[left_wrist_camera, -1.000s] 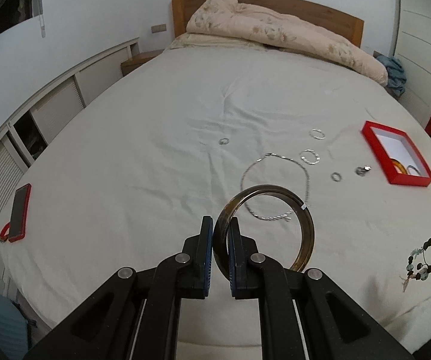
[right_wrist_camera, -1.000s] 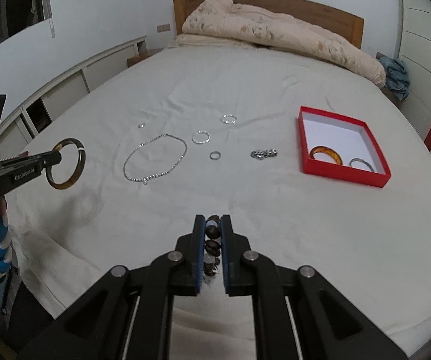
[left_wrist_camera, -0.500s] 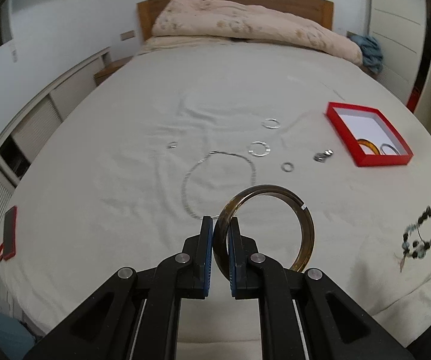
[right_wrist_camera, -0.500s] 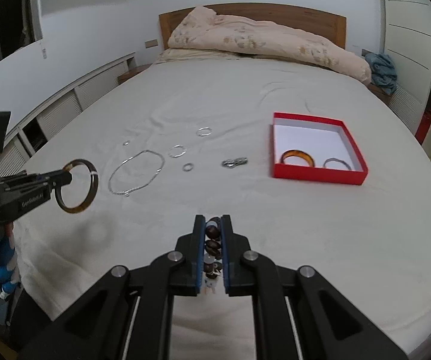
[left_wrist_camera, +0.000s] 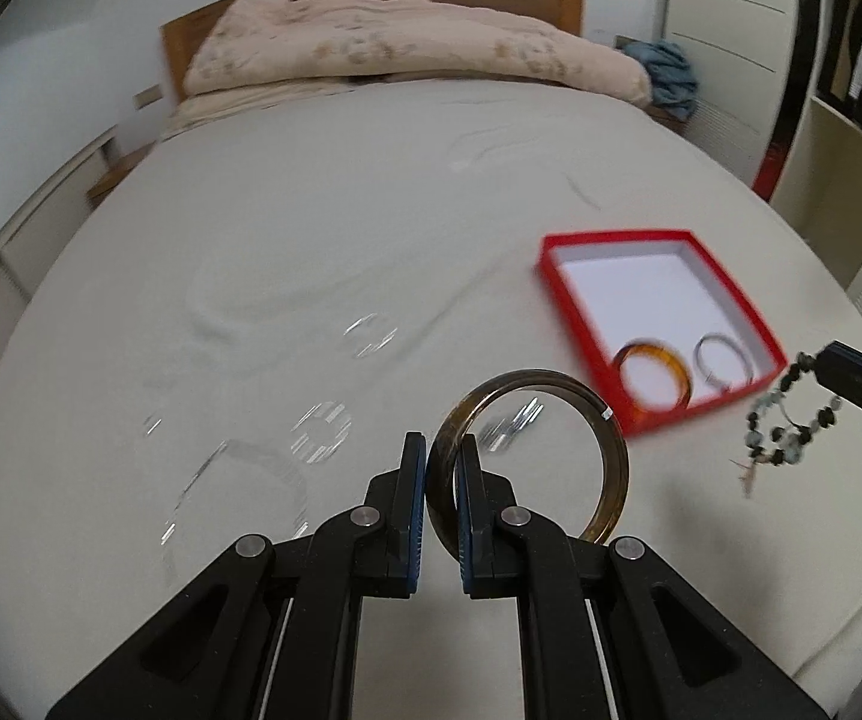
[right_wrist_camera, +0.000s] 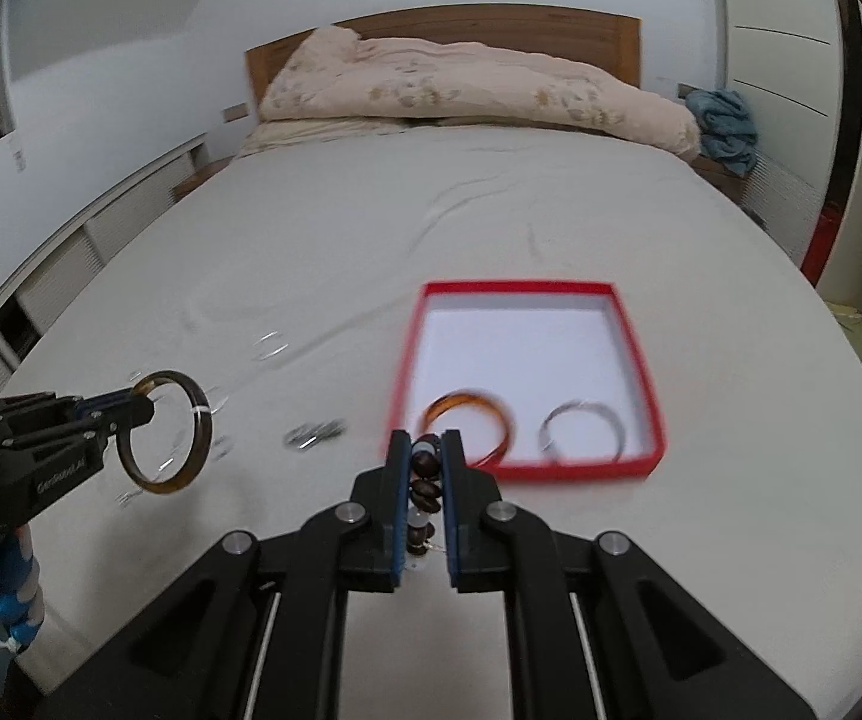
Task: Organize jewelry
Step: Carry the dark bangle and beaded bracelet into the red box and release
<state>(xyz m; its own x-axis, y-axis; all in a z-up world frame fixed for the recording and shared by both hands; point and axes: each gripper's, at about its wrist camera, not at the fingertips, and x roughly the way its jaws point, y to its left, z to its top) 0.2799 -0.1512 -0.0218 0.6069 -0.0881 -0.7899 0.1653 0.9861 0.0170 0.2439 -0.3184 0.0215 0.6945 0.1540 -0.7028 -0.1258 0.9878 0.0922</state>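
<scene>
My left gripper (left_wrist_camera: 442, 450) is shut on a dark brown bangle (left_wrist_camera: 608, 462) and holds it above the bed; the bangle also shows in the right wrist view (right_wrist_camera: 200, 426). My right gripper (right_wrist_camera: 426, 447) is shut on a beaded bracelet (right_wrist_camera: 422, 483), which hangs from it in the left wrist view (left_wrist_camera: 791, 426). The red box (right_wrist_camera: 641, 354) lies on the sheet just ahead of the right gripper, with an amber bangle (right_wrist_camera: 494, 405) and a silver bangle (right_wrist_camera: 581, 414) inside. It also shows in the left wrist view (left_wrist_camera: 563, 294).
Several silver rings (left_wrist_camera: 371, 333), a silver chain necklace (left_wrist_camera: 239, 480) and a small silver clasp piece (right_wrist_camera: 314, 435) lie blurred on the white sheet (left_wrist_camera: 371, 228). A folded quilt (right_wrist_camera: 461, 84) sits at the headboard. Shelves (left_wrist_camera: 851, 144) stand at the right.
Both grippers have moved forward and to the right toward the red box, each with its piece still held. The box now looms larger in both views.
</scene>
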